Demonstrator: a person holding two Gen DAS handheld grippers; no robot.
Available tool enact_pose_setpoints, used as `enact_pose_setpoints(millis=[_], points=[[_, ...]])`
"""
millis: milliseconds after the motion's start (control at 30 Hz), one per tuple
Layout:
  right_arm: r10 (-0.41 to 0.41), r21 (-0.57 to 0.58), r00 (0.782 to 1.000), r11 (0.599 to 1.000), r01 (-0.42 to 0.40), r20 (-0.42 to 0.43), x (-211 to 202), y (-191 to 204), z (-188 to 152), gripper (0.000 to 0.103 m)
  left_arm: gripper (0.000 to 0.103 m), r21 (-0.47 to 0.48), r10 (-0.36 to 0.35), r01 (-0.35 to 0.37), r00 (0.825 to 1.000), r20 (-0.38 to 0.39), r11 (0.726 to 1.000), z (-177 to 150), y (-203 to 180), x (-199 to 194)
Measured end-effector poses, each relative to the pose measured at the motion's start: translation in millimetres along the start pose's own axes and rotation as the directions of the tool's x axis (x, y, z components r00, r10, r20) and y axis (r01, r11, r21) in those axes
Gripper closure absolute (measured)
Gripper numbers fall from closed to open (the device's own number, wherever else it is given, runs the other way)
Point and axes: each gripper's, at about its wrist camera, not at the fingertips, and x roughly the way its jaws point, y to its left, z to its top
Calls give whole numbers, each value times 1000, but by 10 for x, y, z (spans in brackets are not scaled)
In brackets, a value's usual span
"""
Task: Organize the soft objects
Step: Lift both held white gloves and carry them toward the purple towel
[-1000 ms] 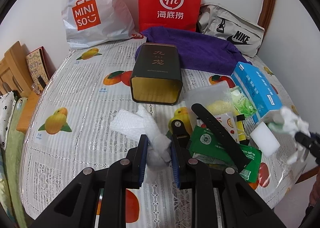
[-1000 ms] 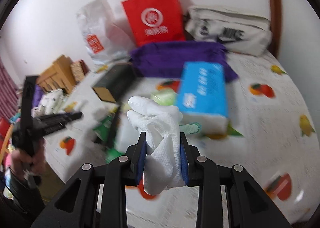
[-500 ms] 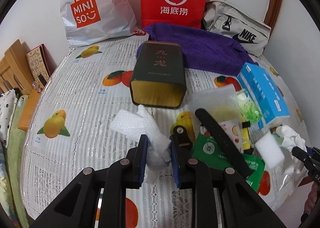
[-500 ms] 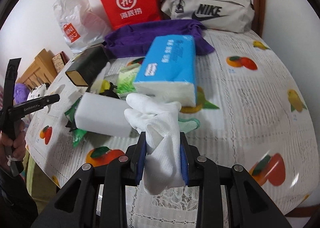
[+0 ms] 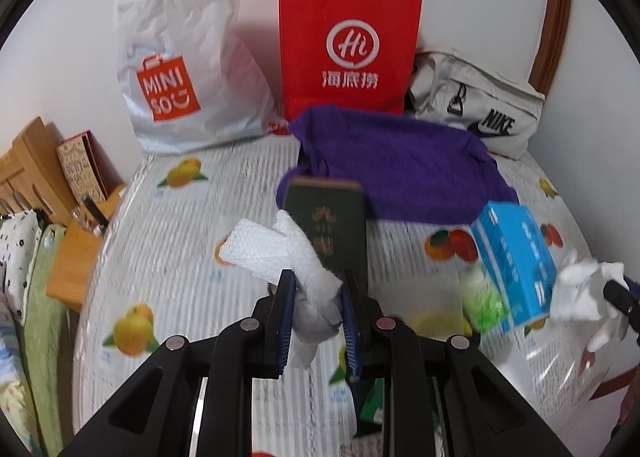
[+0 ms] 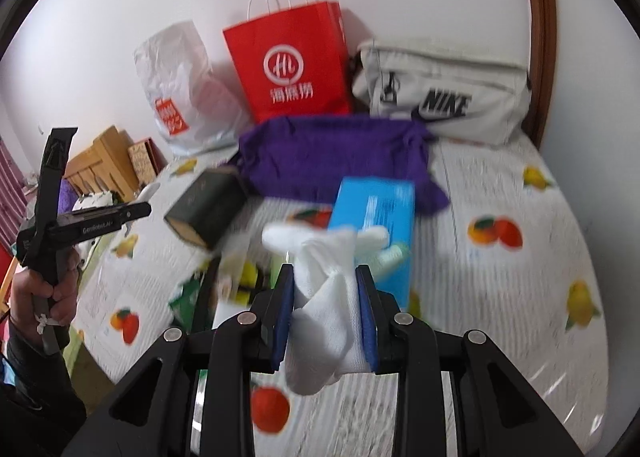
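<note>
L hand-held gripper point(image 5: 318, 311): closed on white bubble-wrap piece point(image 5: 272, 253), which sticks out toward 11 o'clock, clear of the table point(image 5: 168, 225). R hand-held gripper point(image 6: 325, 311): clamped on white glove point(image 6: 328, 297); glove fingers fan out above pads, cuff hangs below. In R view, blue tissue pack point(image 6: 374, 213) sits just beyond glove at 1 o'clock; dark green tin point(image 6: 206, 207) at 10 o'clock, lying on its side. Purple cloth point(image 6: 336, 161) at 12 o'clock, w/ red paper bag point(image 6: 288, 65), white plastic bag point(image 6: 180, 85) & grey Nike bag point(image 6: 440, 97) along wall behind it.
</note>
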Motion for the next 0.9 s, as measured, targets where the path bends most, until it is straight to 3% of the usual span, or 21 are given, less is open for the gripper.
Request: enact_pose_setpoints(millis=[200, 467, 600, 667, 733, 900], points=[[-7, -3, 999, 1000, 7, 50, 160, -55, 446, 73, 82, 19, 26, -26, 1000, 7, 999, 361, -5, 118], [-10, 5, 999, 1000, 9, 40, 600, -203, 894, 83, 82, 22, -21, 22, 1000, -12, 1000, 735, -75, 448], [-9, -5, 999, 1000, 9, -50, 743, -298, 732, 79, 82, 34, -58, 59, 998, -30, 998, 728, -151, 570], [3, -1, 996, 1000, -3, -89, 707, -335, 556, 63, 82, 35, -67, 68, 997, -38, 997, 717, -184, 620], [11, -2, 994, 1000, -11, -109, 638, -340, 384, 53, 82, 26, -82, 83, 995, -53, 996, 687, -214, 657], [27, 43, 983, 999, -20, -180, 485, -377, -47, 51, 81, 29, -91, 94, 993, -69, 995, 547, -271, 623]])
